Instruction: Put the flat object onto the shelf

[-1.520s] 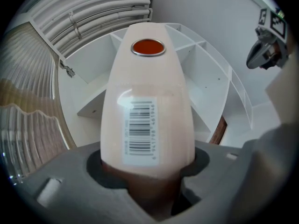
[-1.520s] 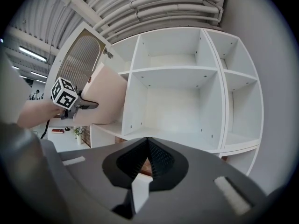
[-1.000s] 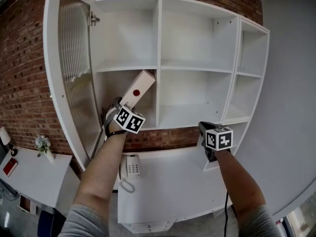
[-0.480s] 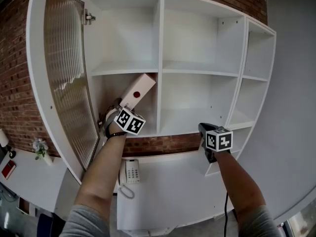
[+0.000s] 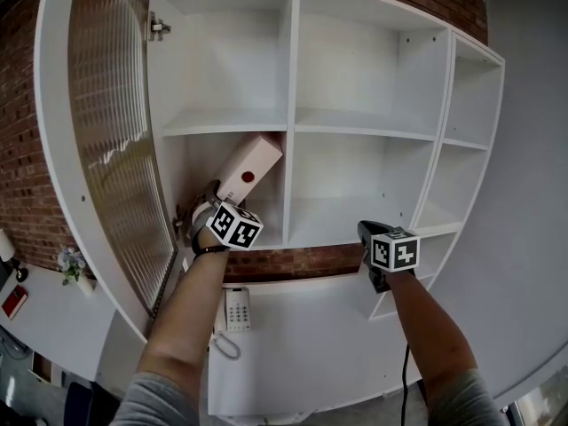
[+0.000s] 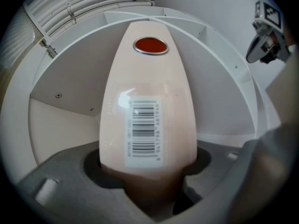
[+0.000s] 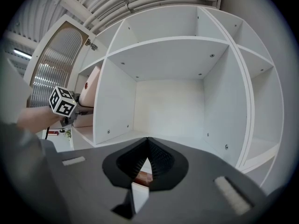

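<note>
Head view: left gripper [image 5: 219, 199] holds a pale pink flat box [image 5: 251, 167] by its lower end. The box tilts up and right from the fingers, inside the lower-left compartment of the white shelf unit [image 5: 290, 105]. Right gripper [image 5: 365, 230] hangs well apart, below the middle compartment.

Left gripper view: box [image 6: 147, 101] sits between both fingers [image 6: 65, 171], barcode label just past them, red dot at the far end. Jaws have just been easing open, pads against its sides.

Right gripper view: right gripper [image 7: 147, 141] jaws together, nothing between.
</note>
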`<action>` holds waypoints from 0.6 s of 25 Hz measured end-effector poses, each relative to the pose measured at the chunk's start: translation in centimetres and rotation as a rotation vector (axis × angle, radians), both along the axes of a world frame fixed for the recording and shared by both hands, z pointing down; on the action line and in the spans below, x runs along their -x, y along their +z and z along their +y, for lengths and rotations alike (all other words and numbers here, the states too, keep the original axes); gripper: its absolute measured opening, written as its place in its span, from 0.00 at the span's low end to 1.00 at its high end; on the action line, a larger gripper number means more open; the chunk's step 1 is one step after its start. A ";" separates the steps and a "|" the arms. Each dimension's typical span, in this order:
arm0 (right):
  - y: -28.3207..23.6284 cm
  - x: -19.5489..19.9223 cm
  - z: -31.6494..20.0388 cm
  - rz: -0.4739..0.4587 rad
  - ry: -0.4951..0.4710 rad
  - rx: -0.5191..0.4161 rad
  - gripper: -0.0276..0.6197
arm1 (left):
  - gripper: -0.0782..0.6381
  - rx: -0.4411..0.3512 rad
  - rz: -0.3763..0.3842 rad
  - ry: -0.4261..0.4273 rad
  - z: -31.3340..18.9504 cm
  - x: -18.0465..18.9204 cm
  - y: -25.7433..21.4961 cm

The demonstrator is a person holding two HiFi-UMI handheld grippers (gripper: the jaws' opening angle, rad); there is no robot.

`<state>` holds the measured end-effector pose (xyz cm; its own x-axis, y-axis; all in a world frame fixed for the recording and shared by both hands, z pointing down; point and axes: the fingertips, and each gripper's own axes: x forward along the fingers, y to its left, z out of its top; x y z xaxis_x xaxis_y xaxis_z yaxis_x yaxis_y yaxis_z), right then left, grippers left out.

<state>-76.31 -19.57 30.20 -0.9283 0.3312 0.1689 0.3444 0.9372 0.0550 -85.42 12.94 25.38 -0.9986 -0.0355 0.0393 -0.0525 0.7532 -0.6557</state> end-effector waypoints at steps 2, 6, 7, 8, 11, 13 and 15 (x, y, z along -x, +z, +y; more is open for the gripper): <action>0.1 -0.2 -0.2 0.002 0.004 -0.007 0.06 | 0.57 -0.004 0.001 0.004 -0.3 0.0 0.2; 0.7 -1.0 -0.8 0.015 0.006 -0.011 0.06 | 0.61 -0.010 0.016 0.020 -0.6 -0.2 0.5; 0.8 -1.2 -1.1 0.016 0.012 -0.013 0.06 | 0.63 -0.014 0.023 0.025 -0.7 -0.3 0.5; 0.9 -1.5 -1.4 0.016 0.019 -0.016 0.06 | 0.63 -0.018 0.028 0.029 -0.7 -0.5 0.6; 0.9 -2.2 -2.2 0.016 0.033 -0.018 0.06 | 0.68 -0.028 0.038 0.032 -0.7 -1.0 0.7; 0.8 -2.8 -2.6 0.015 0.038 -0.019 0.06 | 0.71 -0.029 0.033 0.030 -0.7 -1.6 0.6; 0.9 -3.5 -2.9 0.016 0.045 -0.022 0.06 | 0.71 -0.026 0.021 0.029 -0.8 -2.2 0.5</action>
<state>-72.85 -22.47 31.08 -0.9392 0.2855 0.1907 0.3033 0.9503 0.0707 -83.25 12.15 25.88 -0.9960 -0.0661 0.0594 -0.0888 0.7677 -0.6346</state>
